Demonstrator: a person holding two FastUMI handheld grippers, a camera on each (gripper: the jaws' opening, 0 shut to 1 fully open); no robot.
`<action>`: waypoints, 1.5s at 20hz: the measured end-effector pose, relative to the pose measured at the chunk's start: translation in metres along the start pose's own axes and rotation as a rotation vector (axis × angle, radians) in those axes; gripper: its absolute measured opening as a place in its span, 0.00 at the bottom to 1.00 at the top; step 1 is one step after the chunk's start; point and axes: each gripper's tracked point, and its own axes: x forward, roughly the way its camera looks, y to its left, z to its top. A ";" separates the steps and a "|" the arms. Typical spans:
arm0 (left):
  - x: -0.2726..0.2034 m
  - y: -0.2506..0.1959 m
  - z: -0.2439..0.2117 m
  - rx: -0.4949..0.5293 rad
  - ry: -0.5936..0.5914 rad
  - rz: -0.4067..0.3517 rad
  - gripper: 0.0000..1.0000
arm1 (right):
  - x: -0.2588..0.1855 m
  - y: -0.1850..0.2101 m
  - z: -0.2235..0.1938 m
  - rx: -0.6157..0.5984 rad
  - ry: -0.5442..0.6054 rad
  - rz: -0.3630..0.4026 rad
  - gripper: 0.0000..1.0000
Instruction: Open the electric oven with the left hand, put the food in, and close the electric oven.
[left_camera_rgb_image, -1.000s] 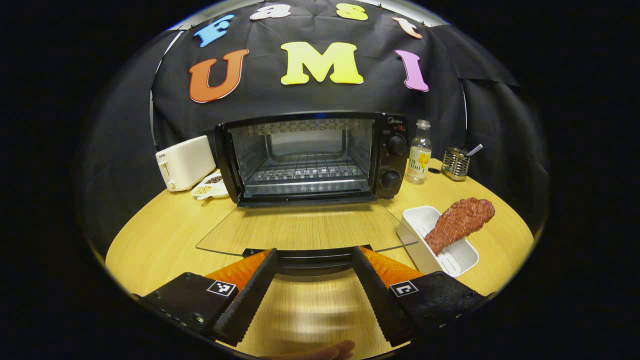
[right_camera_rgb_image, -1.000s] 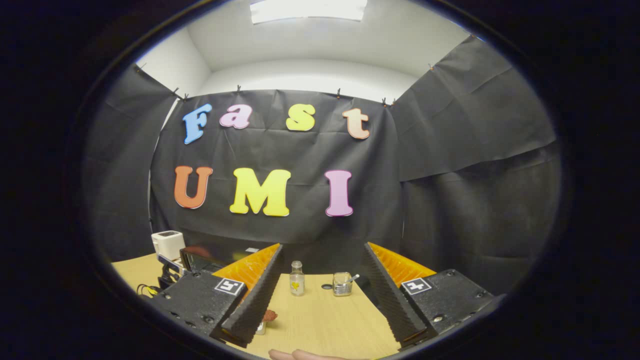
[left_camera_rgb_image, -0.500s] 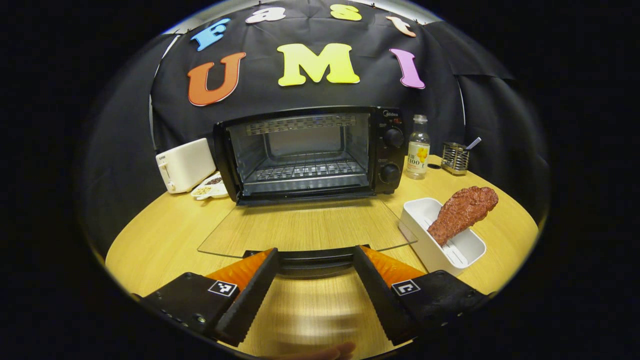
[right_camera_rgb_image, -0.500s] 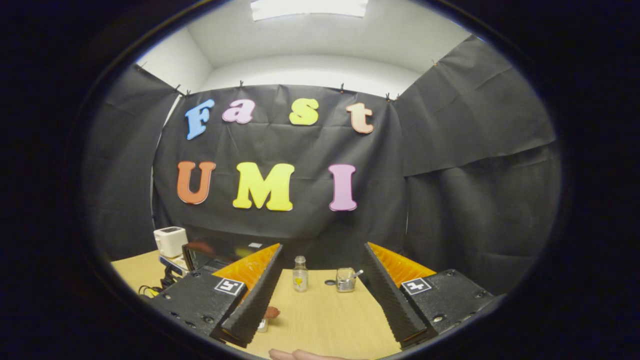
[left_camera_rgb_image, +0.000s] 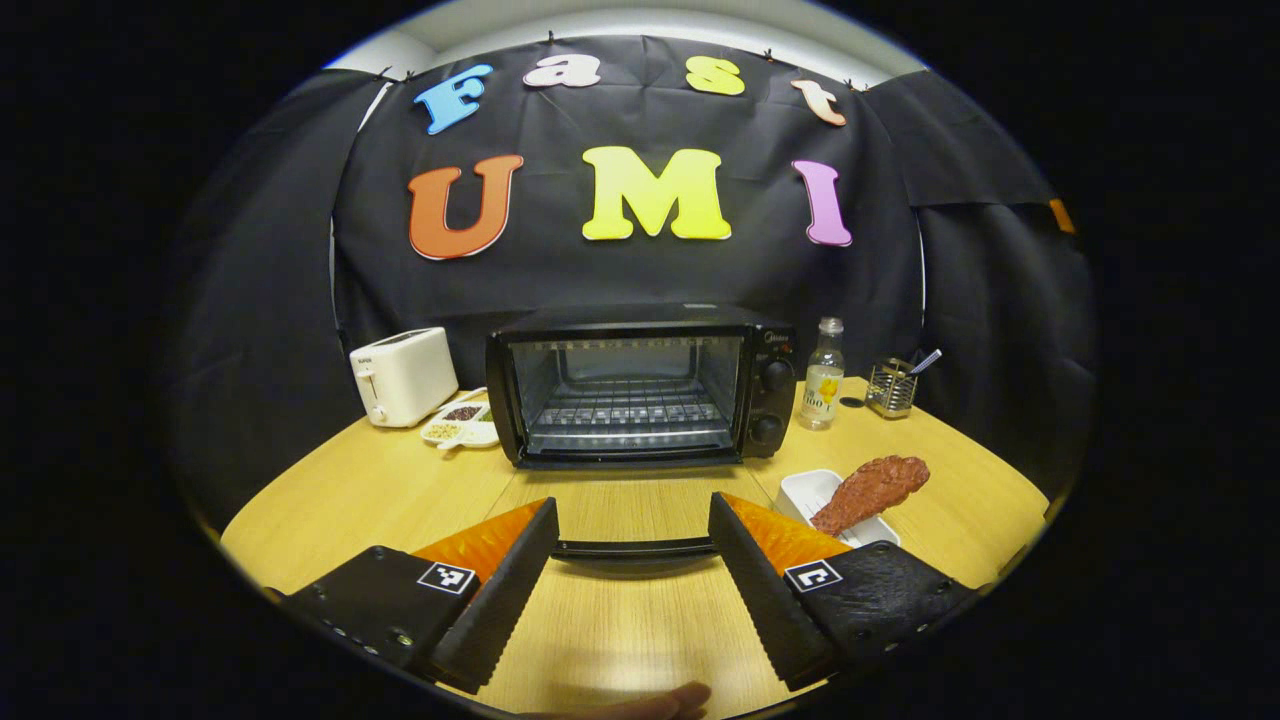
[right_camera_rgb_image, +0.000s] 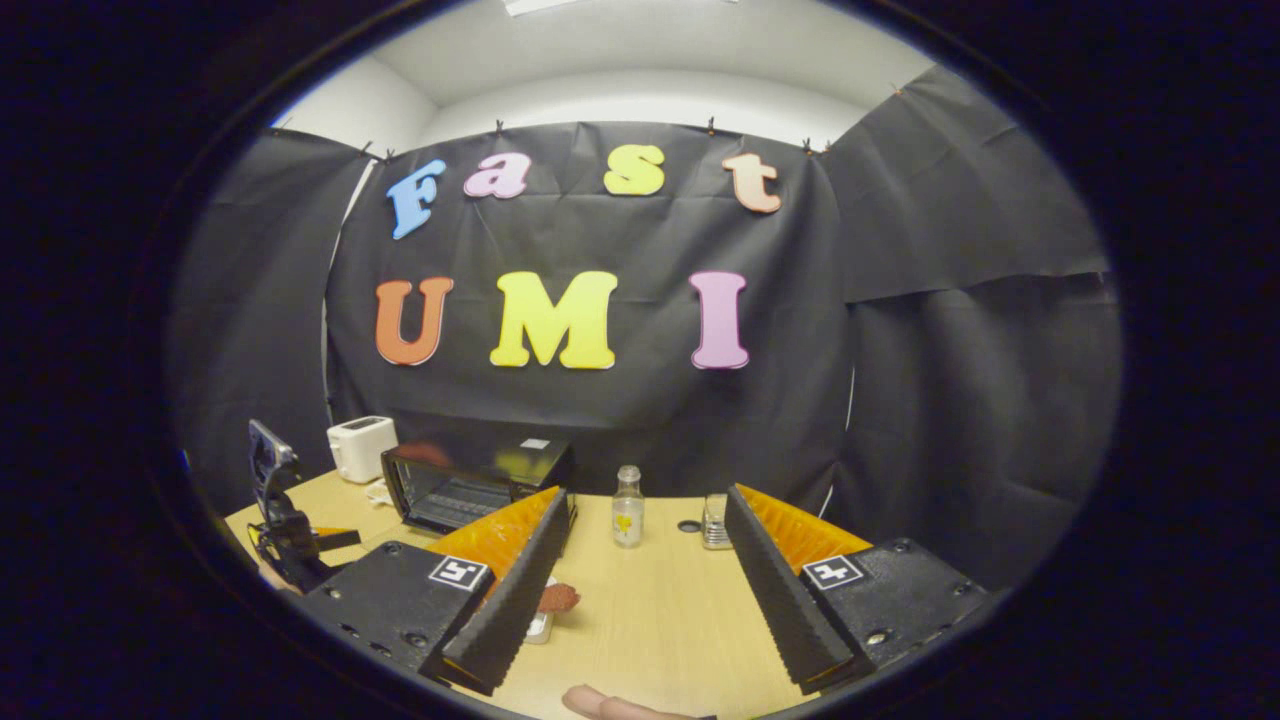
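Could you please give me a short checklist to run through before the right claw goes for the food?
1. Oven door fully down: ok, it lies flat in front of the electric oven.
2. Rack inside free for the food: ok, nothing shows on it.
3. Left claw let go of the door handle: ok, fingers apart and not pressing on it.
4. Food ready to pick: ok, it rests across the white tray.
5. Right claw open: ok, wide gap, nothing between the fingers.
6. Right claw lined up on the food: not ok, the food sits off towards its left finger.
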 end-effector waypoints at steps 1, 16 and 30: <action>-0.008 0.002 0.008 0.000 -0.015 0.004 0.96 | 0.008 0.001 -0.008 0.002 0.033 0.008 0.99; -0.166 0.010 0.149 0.016 -0.327 0.019 0.96 | 0.117 0.050 -0.165 0.188 0.629 0.242 0.96; -0.188 0.015 0.148 0.021 -0.292 0.032 0.96 | 0.133 0.098 -0.225 0.473 0.829 0.439 0.13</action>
